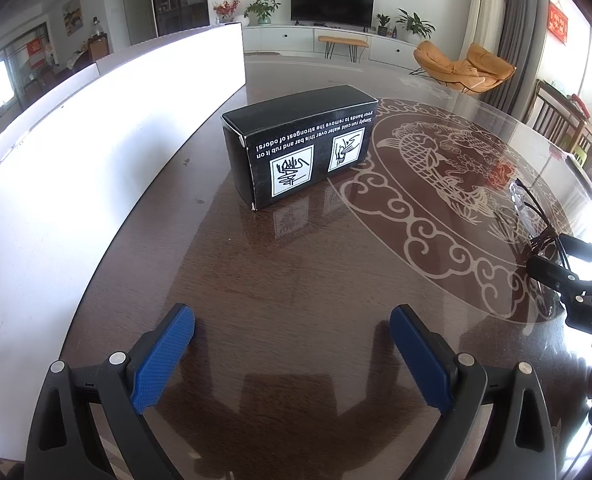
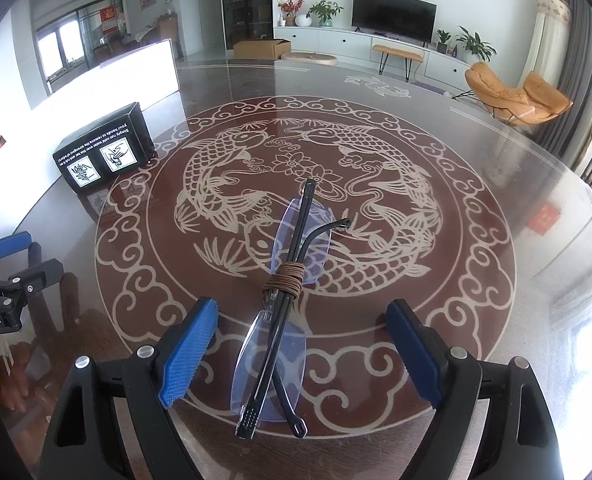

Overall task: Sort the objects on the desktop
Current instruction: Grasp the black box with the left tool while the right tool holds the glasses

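The right tool (image 2: 302, 346), black-armed with ribbed blue pads (image 2: 187, 354), stood spread wide, its jaws clear of the thing lying between them. That thing was a pair of folded rimless spectacles (image 2: 281, 312) with clear, faintly blue lenses and thin black temples crossed over one another, bound at the middle by several turns of brown cord (image 2: 285, 280). They lay flat on the glossy dark brown surface (image 2: 476, 320), on its pale inlaid medallion of two fish ringed by cloud scrolls (image 2: 296, 168).

The left tool (image 1: 291, 354), of the same make, was likewise spread and pinched nothing, with only bare surface between its pads. Beyond it stood a black rectangular cardboard box (image 1: 302, 144) printed with white upside-down lettering and two white pictogram panels, resting on the surface just beside a long white panel (image 1: 75, 152) at the left edge.
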Demonstrator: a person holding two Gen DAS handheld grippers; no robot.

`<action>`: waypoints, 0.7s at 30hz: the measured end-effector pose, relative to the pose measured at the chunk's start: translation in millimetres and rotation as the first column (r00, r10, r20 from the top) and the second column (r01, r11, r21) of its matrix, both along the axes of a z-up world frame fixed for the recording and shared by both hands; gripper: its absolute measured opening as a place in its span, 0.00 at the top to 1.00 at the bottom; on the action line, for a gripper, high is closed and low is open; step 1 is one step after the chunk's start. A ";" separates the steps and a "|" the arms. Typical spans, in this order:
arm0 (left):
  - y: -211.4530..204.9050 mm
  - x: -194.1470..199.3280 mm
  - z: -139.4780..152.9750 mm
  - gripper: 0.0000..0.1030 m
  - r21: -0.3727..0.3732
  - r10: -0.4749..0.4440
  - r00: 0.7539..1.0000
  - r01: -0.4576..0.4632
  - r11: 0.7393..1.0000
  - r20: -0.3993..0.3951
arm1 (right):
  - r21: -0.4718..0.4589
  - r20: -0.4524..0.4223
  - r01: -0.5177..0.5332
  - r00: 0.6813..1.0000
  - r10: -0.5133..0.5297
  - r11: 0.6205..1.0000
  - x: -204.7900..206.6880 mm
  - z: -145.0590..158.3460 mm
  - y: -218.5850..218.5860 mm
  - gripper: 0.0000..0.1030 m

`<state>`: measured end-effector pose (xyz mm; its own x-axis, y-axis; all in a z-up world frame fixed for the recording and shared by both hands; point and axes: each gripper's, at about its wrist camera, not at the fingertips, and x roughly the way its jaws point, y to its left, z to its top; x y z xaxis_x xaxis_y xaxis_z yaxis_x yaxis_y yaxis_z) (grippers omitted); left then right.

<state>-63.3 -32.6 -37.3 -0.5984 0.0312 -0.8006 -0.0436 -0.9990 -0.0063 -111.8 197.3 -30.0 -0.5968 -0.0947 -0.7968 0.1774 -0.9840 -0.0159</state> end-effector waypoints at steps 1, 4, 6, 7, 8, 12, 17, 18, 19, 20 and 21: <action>-0.8 2.3 4.0 0.03 -0.003 0.001 1.000 -0.001 1.000 -0.017 | -0.001 0.001 0.000 1.000 0.000 1.000 -0.2 0.1 -0.2 0.16; -6.1 7.2 23.8 0.03 0.011 -0.027 0.995 0.028 1.000 -0.098 | -0.001 0.000 0.000 1.000 0.000 1.000 0.1 0.4 -0.1 0.16; -8.6 -1.4 34.6 0.03 0.010 -0.097 0.987 0.099 0.995 -0.124 | -0.001 0.000 0.000 1.000 0.000 1.000 0.1 0.4 0.0 0.16; -9.2 -8.4 37.4 0.03 -0.006 -0.145 0.982 0.145 0.989 -0.121 | 0.000 0.000 0.000 1.000 0.000 1.000 0.3 0.4 0.0 0.16; -9.4 -18.0 39.6 0.03 -0.026 -0.195 0.975 0.193 0.981 -0.104 | 0.000 0.000 0.000 1.000 0.000 1.000 0.2 0.4 0.0 0.16; -12.5 -54.7 47.8 0.03 -0.109 -0.290 0.956 0.283 0.953 -0.054 | -0.001 0.000 0.000 1.000 0.000 1.000 0.6 0.7 0.7 0.16; 1.6 -94.1 49.4 0.03 -0.107 -0.384 0.924 0.382 0.918 0.002 | -0.006 0.002 -0.012 1.000 0.012 1.000 0.5 1.2 -0.3 0.16; 8.1 -101.6 43.5 0.03 -0.121 -0.401 0.915 0.402 0.907 0.033 | -0.006 0.002 -0.014 1.000 0.014 1.000 0.4 1.1 -0.8 0.16; 14.8 -107.6 35.7 0.03 -0.147 -0.411 0.909 0.416 0.897 0.066 | -0.006 0.003 -0.014 1.000 0.014 1.000 0.4 1.1 -0.7 0.16; 20.6 -112.6 28.2 0.03 -0.178 -0.416 0.904 0.427 0.887 0.096 | -0.007 0.003 -0.015 1.000 0.015 1.000 0.4 0.9 -0.6 0.16; 24.8 -115.7 21.3 0.04 -0.195 -0.422 0.899 0.437 0.878 0.117 | -0.008 0.003 -0.015 1.000 0.015 1.000 0.4 0.8 -0.6 0.16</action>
